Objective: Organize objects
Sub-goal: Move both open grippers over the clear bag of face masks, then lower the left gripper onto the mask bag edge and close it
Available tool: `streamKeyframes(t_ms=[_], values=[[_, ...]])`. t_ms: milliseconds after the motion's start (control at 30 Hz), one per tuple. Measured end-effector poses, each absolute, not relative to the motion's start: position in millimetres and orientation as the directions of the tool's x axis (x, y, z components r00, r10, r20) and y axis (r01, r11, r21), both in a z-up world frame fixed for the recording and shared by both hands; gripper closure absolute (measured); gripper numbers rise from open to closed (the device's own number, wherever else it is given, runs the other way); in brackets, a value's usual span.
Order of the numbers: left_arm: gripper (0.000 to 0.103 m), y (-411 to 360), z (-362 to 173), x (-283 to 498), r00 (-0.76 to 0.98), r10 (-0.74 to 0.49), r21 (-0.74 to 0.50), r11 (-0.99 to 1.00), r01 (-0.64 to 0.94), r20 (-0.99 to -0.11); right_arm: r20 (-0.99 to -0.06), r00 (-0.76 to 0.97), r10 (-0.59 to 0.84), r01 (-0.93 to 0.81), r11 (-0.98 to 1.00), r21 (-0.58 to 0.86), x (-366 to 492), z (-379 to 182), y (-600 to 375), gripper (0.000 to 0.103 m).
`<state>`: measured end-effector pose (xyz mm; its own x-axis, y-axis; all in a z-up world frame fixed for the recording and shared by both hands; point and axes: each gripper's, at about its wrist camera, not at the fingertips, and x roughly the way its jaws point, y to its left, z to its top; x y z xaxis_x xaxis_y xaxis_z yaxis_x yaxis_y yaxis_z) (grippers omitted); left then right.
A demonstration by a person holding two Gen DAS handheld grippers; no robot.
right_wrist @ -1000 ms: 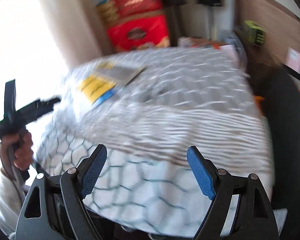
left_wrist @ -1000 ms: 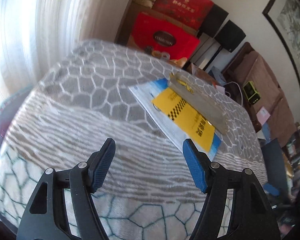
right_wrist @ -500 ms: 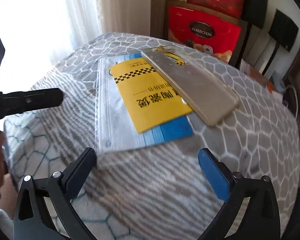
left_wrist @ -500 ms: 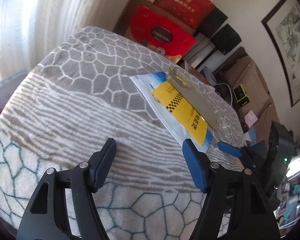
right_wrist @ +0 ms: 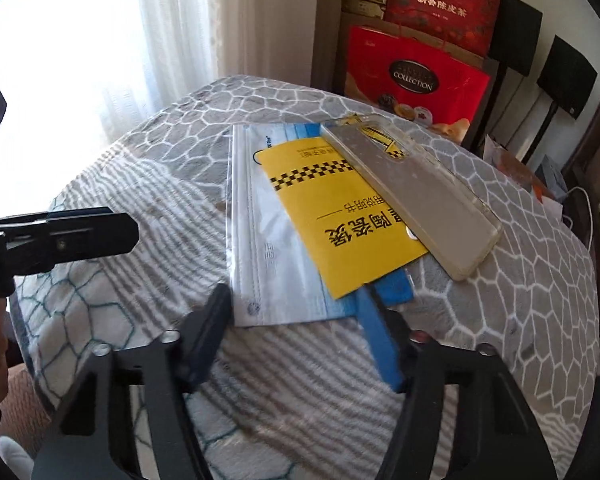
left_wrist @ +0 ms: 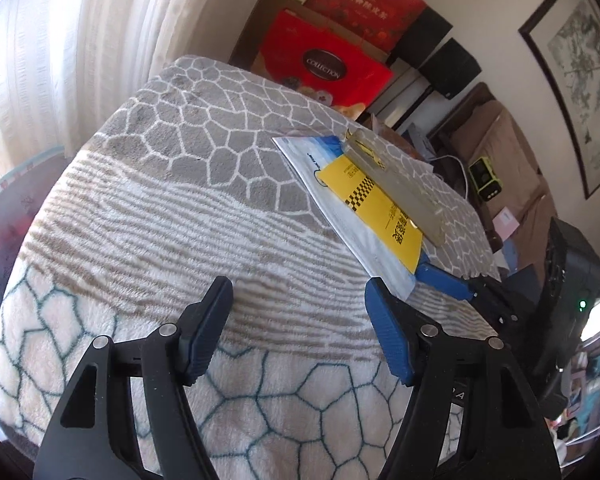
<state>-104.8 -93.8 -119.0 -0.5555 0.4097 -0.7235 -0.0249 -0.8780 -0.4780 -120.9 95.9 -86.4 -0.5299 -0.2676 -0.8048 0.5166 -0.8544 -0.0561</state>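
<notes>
My left hand-held gripper (left_wrist: 296,324) hangs open over bare blanket (left_wrist: 148,216), left of the mask packet (right_wrist: 268,248), gripping nothing. On the packet lies the yellow leaflet (right_wrist: 340,220), with the clear phone case (right_wrist: 416,196) overlapping its right edge. My right hand-held gripper (right_wrist: 296,324), jaws just closing, straddles the packet's near edge; I can't tell whether the pads pinch it yet. I fear lifting the slick packet tips leaflet and case off.
</notes>
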Motion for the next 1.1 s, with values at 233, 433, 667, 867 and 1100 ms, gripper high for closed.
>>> streamKeyframes(t_ms=[233,433,667,867,1100], values=[[0.038,-95.3,-111.6,-88.3,-0.559,0.385,-0.451,-0.892,-0.022,-0.734,-0.784,-0.58,-0.223,0.551,-0.816,-0.176,-62.8,-87.1,78.2,0.102],[0.038,-83.9,-99.4,-79.2,-0.557,0.391,-0.44,-0.896,-0.05,-0.732,-0.796,-0.556,-0.238,0.509,-0.855,-0.1,-23.0,-82.1,108.5,0.102],[0.038,-57.6,-80.1,-72.8,-0.547,0.392,-0.411,-0.907,-0.093,-0.74,-0.786,-0.513,-0.345,0.404,-0.905,0.133,26.7,-74.7,167.7,0.101],[0.038,-47.6,-72.1,-68.2,-0.551,0.381,-0.393,-0.914,-0.101,-0.743,-0.743,-0.546,-0.387,0.37,-0.907,0.201,25.3,-61.5,200.2,0.097],[0.038,-25.1,-87.9,-87.4,-0.488,0.396,-0.404,-0.91,-0.095,-0.778,-0.701,-0.583,-0.411,0.321,-0.909,0.266,2.1,-50.4,218.6,0.059]])
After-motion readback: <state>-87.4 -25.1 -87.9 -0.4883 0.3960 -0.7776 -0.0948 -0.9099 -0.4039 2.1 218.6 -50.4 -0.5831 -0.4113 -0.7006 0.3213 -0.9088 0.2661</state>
